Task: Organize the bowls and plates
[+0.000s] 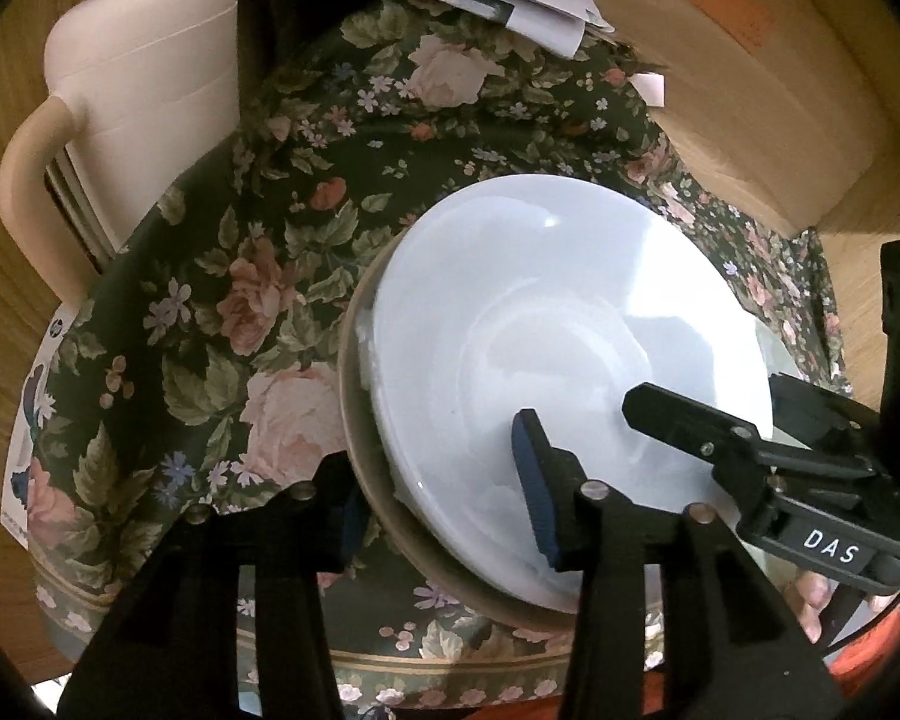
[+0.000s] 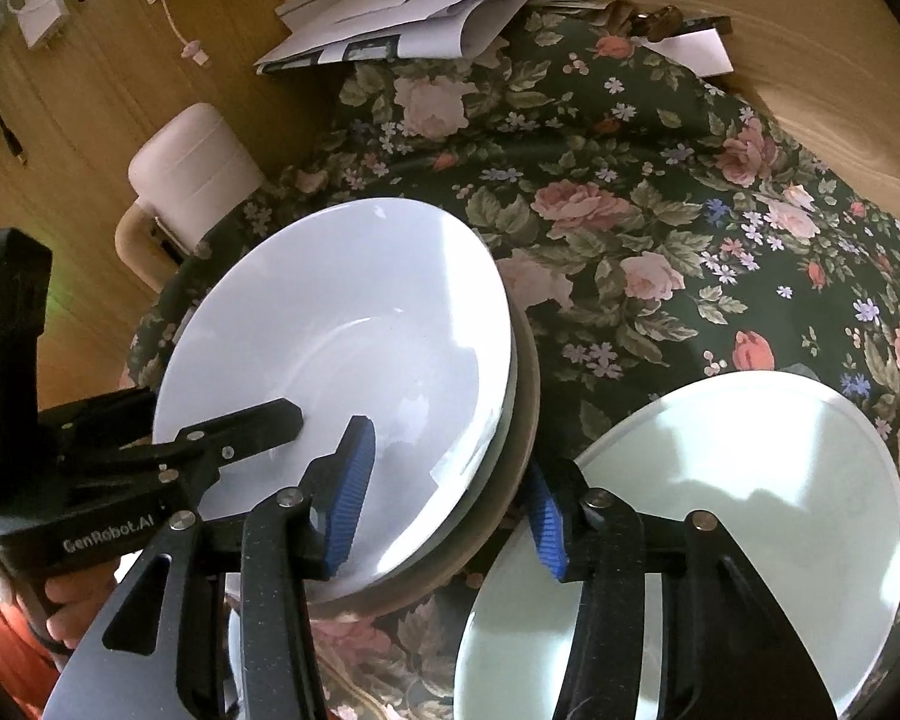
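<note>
Under everything, the floral cloth [image 2: 660, 228] covers the bench, and on it, near the front edge, sits the stack [image 1: 366, 420]: a white bowl [image 2: 342, 360] nested on top of a pale dish and a tan plate whose rim [image 1: 354, 384] shows along one side. Just beside the stack, to its right and apart from it, lies a pale green plate [image 2: 750, 498] flat on the cloth. Beyond the stack, at the cloth's far left edge, stands a cream chair [image 1: 144, 90] with a curved armrest. Folded papers [image 2: 426, 6] lie on the far edge of the cloth, well apart from the stack. The left tool [image 1: 450, 498] is spread wide around the stack's near-left edge, one blue pad [image 1: 537, 480] inside the bowl and the other outside the tan rim. The right tool [image 2: 450, 498] is likewise spread, straddling the stack's near-right edge, one pad [image 2: 348, 498] in the bowl, the other between the stack and the green plate. Whether the pads touch the stack, I cannot tell.
</note>
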`<state>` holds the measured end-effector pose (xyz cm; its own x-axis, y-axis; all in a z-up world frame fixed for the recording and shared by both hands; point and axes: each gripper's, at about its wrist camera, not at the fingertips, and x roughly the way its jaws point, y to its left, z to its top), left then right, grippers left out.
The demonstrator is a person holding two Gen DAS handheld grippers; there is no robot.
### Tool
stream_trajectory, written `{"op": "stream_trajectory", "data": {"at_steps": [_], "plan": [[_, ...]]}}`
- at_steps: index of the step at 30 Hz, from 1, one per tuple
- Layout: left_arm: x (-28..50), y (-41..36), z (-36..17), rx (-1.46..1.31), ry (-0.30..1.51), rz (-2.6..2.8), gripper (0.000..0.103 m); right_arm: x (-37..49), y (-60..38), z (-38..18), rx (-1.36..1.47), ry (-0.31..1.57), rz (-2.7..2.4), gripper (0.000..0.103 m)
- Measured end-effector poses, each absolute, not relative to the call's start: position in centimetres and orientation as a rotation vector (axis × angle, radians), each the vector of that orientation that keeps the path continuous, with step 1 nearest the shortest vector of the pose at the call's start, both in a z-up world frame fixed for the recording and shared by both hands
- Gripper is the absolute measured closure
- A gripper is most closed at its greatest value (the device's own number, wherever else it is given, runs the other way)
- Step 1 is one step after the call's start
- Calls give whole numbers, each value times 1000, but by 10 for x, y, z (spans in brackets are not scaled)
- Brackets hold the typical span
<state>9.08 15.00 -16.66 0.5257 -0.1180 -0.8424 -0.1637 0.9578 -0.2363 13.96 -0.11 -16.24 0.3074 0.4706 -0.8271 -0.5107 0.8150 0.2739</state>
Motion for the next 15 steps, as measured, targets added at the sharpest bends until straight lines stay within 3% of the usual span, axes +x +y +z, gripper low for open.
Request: {"op": "stream_trajectory", "data": {"at_steps": [5, 15], "plan": [[91, 148, -166, -300, 1011, 51, 59, 143, -6, -164, -5, 1079, 638, 68], [88, 145, -159, -296, 980, 116, 59, 138, -6, -160, 11, 1062, 618, 69]]}}
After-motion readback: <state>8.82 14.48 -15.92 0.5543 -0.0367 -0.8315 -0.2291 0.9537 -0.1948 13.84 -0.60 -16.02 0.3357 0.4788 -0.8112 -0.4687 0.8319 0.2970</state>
